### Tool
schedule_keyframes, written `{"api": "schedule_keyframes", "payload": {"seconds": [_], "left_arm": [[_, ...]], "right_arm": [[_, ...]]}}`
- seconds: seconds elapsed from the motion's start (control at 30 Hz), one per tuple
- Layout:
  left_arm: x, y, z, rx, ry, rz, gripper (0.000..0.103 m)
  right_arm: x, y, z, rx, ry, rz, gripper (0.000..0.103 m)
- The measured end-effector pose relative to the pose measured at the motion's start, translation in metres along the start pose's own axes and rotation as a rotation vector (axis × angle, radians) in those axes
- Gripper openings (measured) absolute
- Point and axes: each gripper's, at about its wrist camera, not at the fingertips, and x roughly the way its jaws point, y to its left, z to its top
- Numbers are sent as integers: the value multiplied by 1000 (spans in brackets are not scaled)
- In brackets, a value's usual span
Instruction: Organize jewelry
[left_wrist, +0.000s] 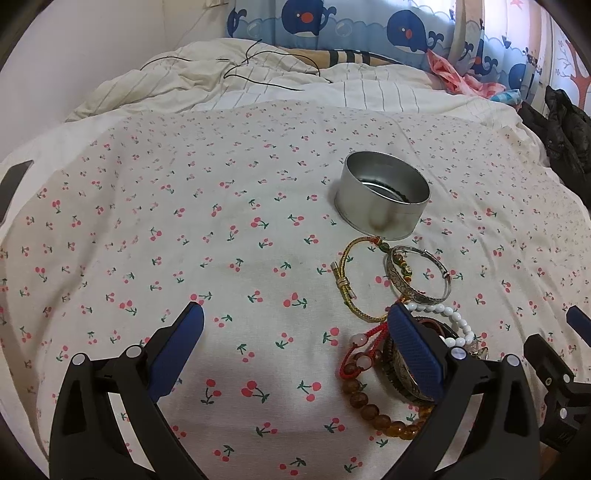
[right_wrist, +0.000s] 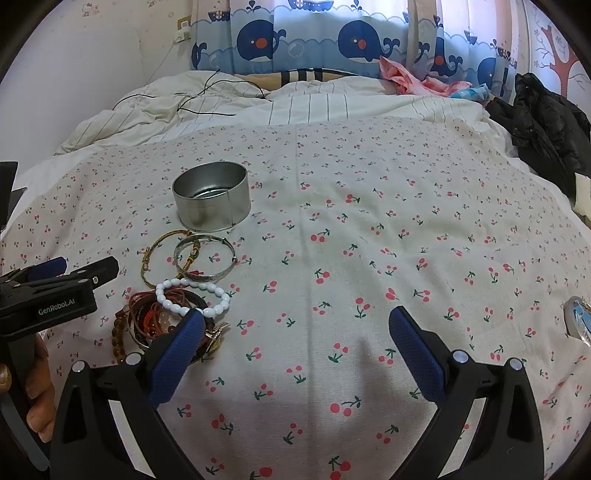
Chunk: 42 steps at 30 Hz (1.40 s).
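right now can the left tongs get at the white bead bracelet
Probably yes. The left tongs are open, and the white bead bracelet lies on top of the pile just past the right finger, with nothing covering it. The other bracelets it rests on may come along.

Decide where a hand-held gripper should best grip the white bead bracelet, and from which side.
Probably grip the white bead bracelet on its right arc, which extends past the tangled pile onto bare cherry-print sheet. Come from above, one finger inside the loop, one outside; it lies flat.
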Motion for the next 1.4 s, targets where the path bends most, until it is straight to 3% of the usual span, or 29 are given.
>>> {"api": "schedule_keyframes", "payload": {"seconds": [0.33,0.43,0.6,0.9,1.27,1.3,1.4], "left_arm": [[4,-3,9,8,-13,30,96],[16,-8,18,11,15,1,96],[21,-16,25,51,11,0,96],[30,-23,24,106,23,35,96],[33,-21,29,103,21,47,96],[34,-19,30,95,27,39,96],[37,-7,33,52,49,9,96]], "right_arm": [[11,-4,9,30,19,33,96],[22,-3,25,33,44,64,96],[44,13,50,-108,55,54,96],[72,26,59,-199,89,51,96],[90,26,65,-201,109,73,95],[92,28,66,-209,111,74,94],[96,30,65,-229,134,88,78]]}}
